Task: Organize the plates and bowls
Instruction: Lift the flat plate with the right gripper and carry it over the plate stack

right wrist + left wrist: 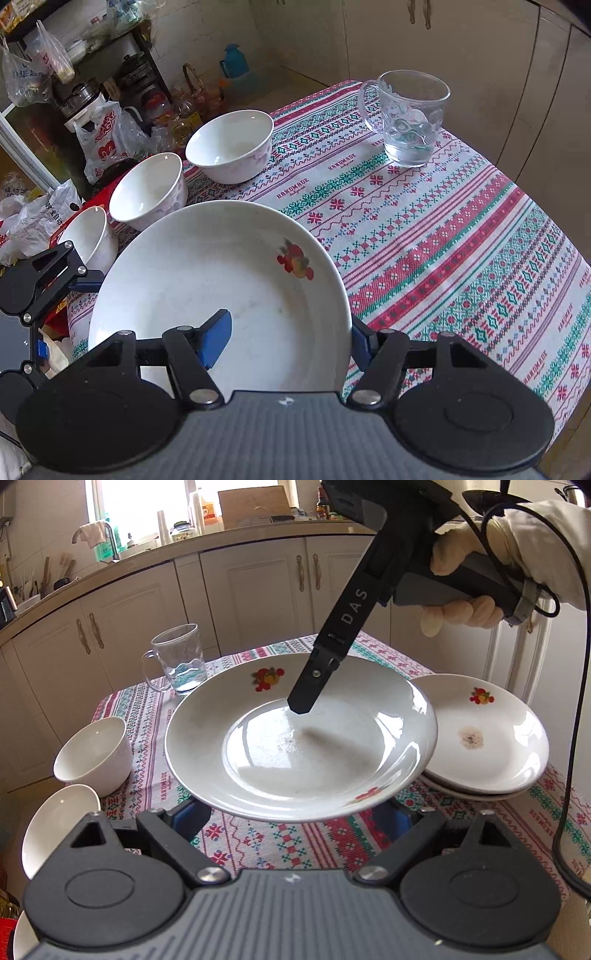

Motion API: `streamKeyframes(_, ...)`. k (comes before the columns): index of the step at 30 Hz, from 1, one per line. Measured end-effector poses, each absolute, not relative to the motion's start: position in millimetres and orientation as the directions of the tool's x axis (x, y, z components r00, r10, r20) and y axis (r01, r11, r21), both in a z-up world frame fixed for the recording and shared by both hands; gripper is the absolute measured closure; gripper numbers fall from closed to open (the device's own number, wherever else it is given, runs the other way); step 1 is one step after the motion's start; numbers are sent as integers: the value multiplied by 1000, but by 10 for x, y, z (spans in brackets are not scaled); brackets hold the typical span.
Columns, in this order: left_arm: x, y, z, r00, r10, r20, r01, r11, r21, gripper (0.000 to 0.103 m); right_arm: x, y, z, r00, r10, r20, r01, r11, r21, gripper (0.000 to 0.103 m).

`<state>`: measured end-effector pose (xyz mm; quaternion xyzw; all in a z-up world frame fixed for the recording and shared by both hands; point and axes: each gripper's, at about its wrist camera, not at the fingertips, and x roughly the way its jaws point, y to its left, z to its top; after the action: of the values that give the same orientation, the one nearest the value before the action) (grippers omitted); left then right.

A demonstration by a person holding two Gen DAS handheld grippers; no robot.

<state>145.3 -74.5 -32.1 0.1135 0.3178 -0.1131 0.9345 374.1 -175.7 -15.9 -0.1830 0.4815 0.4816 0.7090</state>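
Note:
A white plate with a red fruit motif [295, 738] hangs above the tablecloth. My right gripper [286, 336] is shut on its rim, one blue pad [218, 338] inside the plate [221, 280], the other under the rim; its upper finger [317, 672] shows in the left wrist view. My left gripper [295, 816] is open, its fingers spread wide under the plate's near edge. A stack of matching plates [491, 738] lies at the right. Three white bowls [231, 146] [149, 190] [92, 236] stand in a row at the table's left side.
A glass mug [408, 118] stands at the far side of the patterned tablecloth [443, 240]. Kitchen cabinets [258, 583] lie behind the table. Bags and a shelf [74, 74] crowd the floor left of the table. A cable [572, 738] hangs from the right gripper.

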Motion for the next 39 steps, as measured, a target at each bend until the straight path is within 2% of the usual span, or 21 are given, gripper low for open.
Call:
streamKeyframes(22, 1344, -1395, -317, 703, -313, -639, 499, 857, 130, 10, 3267, -2946, -92, 199, 490, -849, -743, 640, 195, 32)
streamKeyframes(39, 1444, -1625, -434, 645, -342, -684, 557, 823, 114, 10, 3210, -3385, -329, 215, 500, -839, -684, 690, 236, 32)
